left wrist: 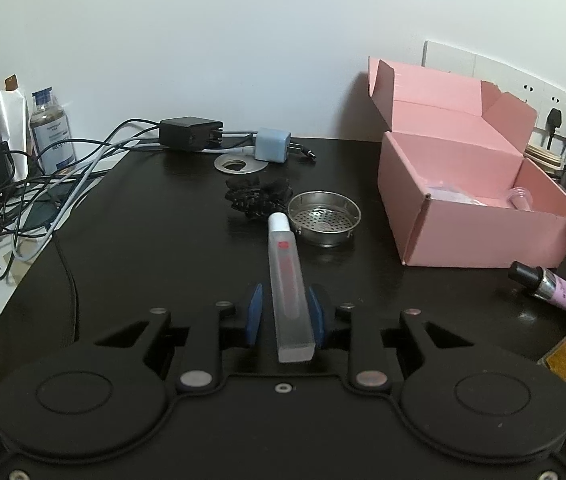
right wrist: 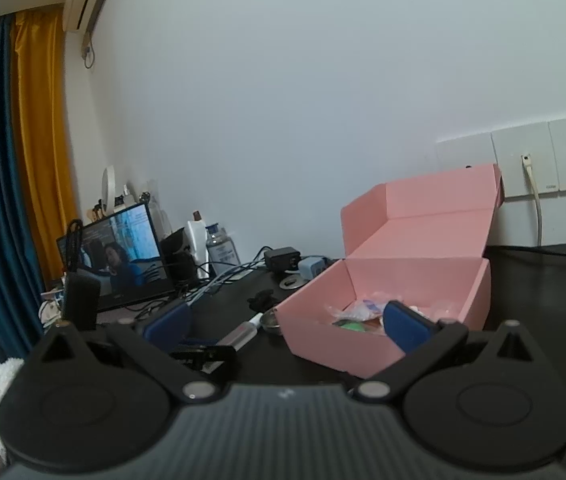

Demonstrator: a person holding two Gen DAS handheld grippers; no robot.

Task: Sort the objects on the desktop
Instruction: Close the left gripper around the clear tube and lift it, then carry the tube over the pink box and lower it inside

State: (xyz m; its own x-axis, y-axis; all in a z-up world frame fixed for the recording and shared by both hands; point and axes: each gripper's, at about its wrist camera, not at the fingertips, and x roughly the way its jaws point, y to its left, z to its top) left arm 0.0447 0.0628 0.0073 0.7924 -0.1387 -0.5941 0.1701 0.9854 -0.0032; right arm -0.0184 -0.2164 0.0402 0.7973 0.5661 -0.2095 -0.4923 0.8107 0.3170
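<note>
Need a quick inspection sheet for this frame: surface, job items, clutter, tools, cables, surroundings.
Surface: black desk, glossy, mostly bare in front.
Job's things: frosted tube with white cap, between the left tool's pads; open pink box with packets inside; metal strainer; black hair tie; purple tube lying by the box.
Clutter: black adapter, blue charger, bottle, small yellow packet.
Grippers: left tool shut on the frosted tube; right tool open, empty, near the box front.
Cables: tangled bundle off the desk's left edge.
Surroundings: white wall, sockets, lit monitor, curtains.
</note>
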